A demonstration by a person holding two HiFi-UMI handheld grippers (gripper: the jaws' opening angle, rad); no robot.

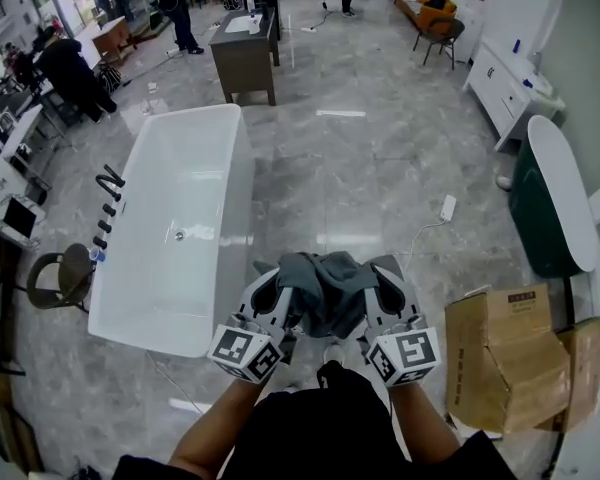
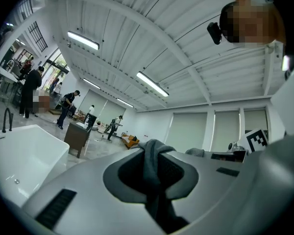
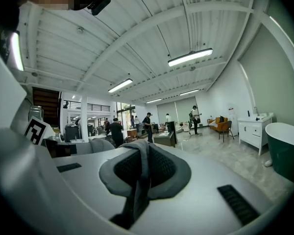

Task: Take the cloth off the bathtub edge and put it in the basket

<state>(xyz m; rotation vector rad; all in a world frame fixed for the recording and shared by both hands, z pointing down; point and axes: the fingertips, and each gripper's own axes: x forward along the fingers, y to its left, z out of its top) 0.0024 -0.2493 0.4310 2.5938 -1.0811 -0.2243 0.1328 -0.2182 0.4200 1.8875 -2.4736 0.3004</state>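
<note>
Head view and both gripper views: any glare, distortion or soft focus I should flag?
Head view: bright streaks glare on the glossy floor, edges bow outward. Left gripper view: strong fisheye, dark corners, cloth in focus. Right gripper view: same fisheye, light strips blown out.
</note>
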